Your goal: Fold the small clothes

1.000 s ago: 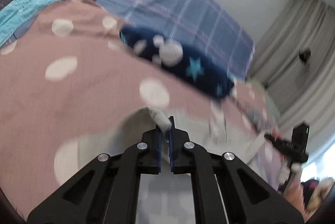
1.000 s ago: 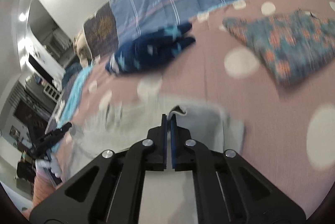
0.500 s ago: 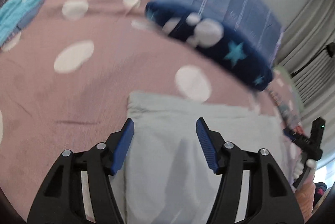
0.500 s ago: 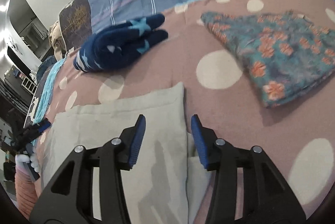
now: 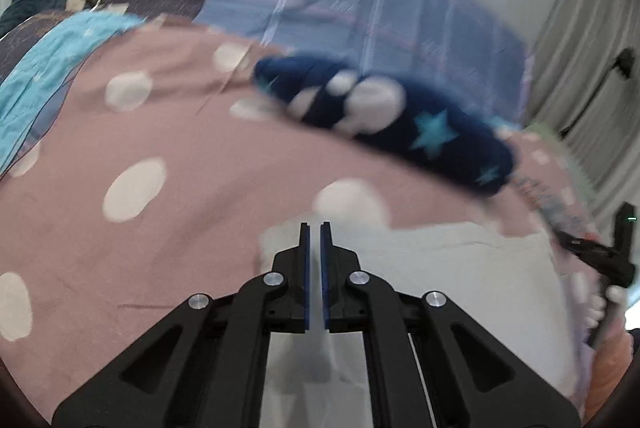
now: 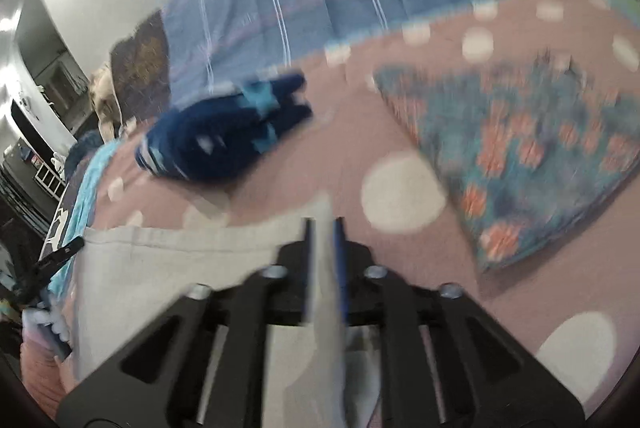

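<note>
Pale grey garment (image 5: pixel 452 268), flat on the polka-dot bedspread (image 5: pixel 180 147). Left tongs (image 5: pixel 314 228) closing at its corner, grip unclear; right tongs (image 6: pixel 323 224) closing on its edge. Risk: thin bite, corner slips, fold skews.

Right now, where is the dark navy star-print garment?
The dark navy star-print garment lies bunched on the pink polka-dot bedspread, beyond the pale grey cloth, left of the teal floral garment in the right wrist view.

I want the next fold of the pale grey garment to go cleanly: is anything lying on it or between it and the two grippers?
Nothing visible does. The grey garment lies bare; the left gripper and the closing right gripper are at its corners. The navy star garment lies beyond it.
</note>
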`<state>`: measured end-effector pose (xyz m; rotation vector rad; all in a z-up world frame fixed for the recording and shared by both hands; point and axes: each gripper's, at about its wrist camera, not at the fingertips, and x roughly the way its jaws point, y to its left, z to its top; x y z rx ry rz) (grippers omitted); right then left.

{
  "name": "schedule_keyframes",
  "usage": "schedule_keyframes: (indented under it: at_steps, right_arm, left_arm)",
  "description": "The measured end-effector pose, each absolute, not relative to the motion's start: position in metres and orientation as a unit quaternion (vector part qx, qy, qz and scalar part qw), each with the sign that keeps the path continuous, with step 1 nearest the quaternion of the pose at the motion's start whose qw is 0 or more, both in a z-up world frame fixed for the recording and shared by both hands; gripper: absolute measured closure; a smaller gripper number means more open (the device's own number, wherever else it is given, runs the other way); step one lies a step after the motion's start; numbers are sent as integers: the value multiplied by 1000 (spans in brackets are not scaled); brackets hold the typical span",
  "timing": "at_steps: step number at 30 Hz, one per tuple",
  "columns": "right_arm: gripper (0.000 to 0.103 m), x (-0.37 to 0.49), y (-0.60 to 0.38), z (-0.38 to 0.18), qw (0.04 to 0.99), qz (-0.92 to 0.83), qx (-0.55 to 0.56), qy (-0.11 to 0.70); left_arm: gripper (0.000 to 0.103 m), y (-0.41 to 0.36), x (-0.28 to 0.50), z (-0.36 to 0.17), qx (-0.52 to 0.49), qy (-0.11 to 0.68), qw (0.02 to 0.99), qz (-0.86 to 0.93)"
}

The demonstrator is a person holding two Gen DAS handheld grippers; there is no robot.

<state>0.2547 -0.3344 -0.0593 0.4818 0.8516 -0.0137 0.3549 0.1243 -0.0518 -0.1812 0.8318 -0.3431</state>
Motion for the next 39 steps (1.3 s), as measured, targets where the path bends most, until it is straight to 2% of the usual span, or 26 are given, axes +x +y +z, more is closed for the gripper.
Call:
schedule_keyframes:
  at_steps: [5,9,11,16,21,22,23,25,26,28,29,30,31,32,37,39]
  right_arm:
    - [73,184,-328,-51,894,16,209,396]
    - [68,103,-331,-51,895,24,211,393]
    - [67,59,-331,-54,891,31,228,392]
    - [57,-9,-324,-74,861,77,327,383]
    - [55,-26,-301,-97,825,114,385,396]
    - [54,-23,-295,-98,826,111,384,399]
    - [52,-19,-291,-96,828,109,382,396]
    - [39,-6,-289,-95,829,124,384,387]
    - [39,2,-291,-97,827,119,392,385]
    - [39,19,-296,-99,822,107,415,375]
    - [42,26,-297,-100,822,97,420,372]
    - [57,33,-296,-100,822,81,421,375]
    - [90,38,-293,-102,822,71,416,382]
    - [100,40,-291,-103,819,63,417,390]
    - [101,11,-291,-60,846,74,411,330]
    - [101,-5,-289,-44,856,72,390,332]
  left_arm:
    - [64,151,306,-44,-80,383,905,-165]
    - [61,182,229,-31,-76,356,915,-171]
    - [56,196,186,-34,-87,356,913,-178]
    - [54,219,115,-67,-167,387,887,-191]
    - [53,217,84,-107,-248,409,846,-235]
    - [50,216,85,-109,-257,399,848,-237]
    - [44,216,86,-110,-268,391,846,-243]
    - [43,217,98,-113,-297,384,838,-250]
    - [43,215,104,-113,-302,383,836,-251]
    - [46,211,114,-114,-305,381,836,-249]
    - [61,208,119,-113,-303,380,838,-250]
    - [77,205,123,-112,-300,380,838,-252]
    - [99,202,129,-113,-302,386,833,-258]
    - [99,202,131,-111,-305,384,833,-257]
    - [101,211,110,-65,-274,331,863,-265]
    - [102,219,93,-47,-253,321,874,-263]
